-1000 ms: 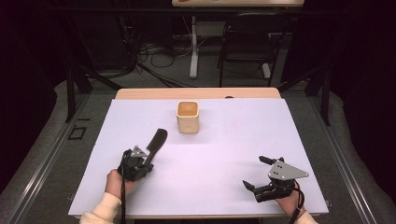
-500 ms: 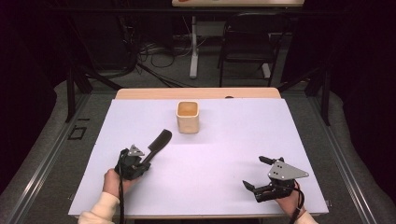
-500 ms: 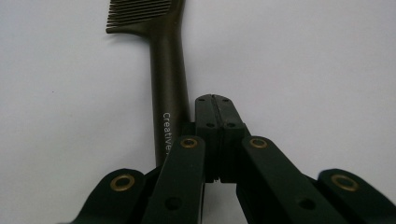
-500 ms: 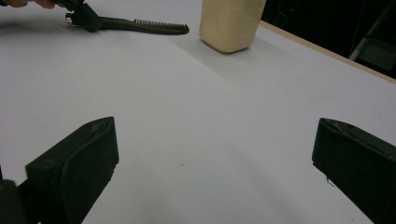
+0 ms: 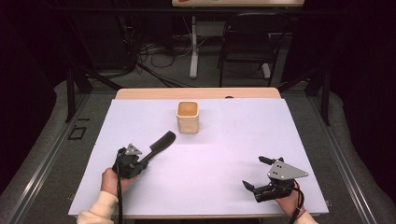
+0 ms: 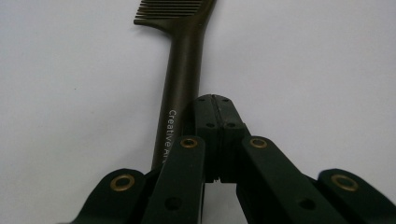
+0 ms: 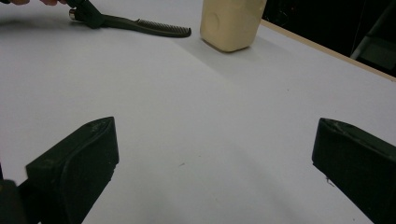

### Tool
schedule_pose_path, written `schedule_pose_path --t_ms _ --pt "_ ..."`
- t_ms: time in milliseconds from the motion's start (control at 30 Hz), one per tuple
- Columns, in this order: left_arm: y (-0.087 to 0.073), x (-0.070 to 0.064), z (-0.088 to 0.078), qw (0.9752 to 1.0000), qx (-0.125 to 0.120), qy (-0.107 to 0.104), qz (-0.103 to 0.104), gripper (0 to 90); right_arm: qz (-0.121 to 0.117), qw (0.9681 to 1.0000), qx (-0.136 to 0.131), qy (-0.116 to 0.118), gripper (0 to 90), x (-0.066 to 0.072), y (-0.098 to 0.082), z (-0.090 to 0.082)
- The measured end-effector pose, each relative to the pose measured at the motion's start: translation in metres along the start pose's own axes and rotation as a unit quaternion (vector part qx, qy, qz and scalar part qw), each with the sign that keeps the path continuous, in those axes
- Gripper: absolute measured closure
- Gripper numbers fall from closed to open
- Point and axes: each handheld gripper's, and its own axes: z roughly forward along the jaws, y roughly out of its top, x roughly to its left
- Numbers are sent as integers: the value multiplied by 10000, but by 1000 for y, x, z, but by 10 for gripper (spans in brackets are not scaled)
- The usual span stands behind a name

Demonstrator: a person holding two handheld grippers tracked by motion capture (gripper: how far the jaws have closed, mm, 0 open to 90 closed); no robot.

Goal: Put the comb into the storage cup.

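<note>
A: Where is the comb [image 5: 159,143] now?
B: On the white surface [image 5: 224,154], left of centre. Its toothed end points up toward the cream cup [image 5: 188,116], close to it but not touching. The left gripper [image 5: 140,161] has its jaws pressed together at the comb's handle end; in the left gripper view the handle [image 6: 180,93] runs just beside the closed tips, so whether they pinch it I cannot tell.
A: Any change from a second ago?
B: Slight. The comb's head sits a little farther to the right and nearer the cup than before, and the left hand [image 5: 112,179] has turned a touch with it. The cup has not moved.
A: And the other side?
B: The right gripper [image 5: 254,173] rests near the surface's front right corner, jaws spread wide with nothing between them, where it was earlier.
</note>
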Motion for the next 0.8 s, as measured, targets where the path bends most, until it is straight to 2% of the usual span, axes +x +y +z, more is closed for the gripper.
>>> schedule_pose_path --t_ms 267,467,600,700,800 --pt "0 3 0 10000 9 24 -42 900 19 10000 15 6 2 0 0 0" --pt "1 2 -4 9999 -60 -111 -32 898 50 10000 24 -31 3 -1 -1 1" --pt "4 -3 -7 9996 -149 -221 22 773 26 10000 32 -24 3 -1 0 1" --pt "8 -9 -11 9993 -179 -262 188 675 35 10000 27 -30 3 -1 -1 1" --pt "12 -12 -12 9992 -116 -189 325 557 48 10000 31 -25 3 -1 -1 1"
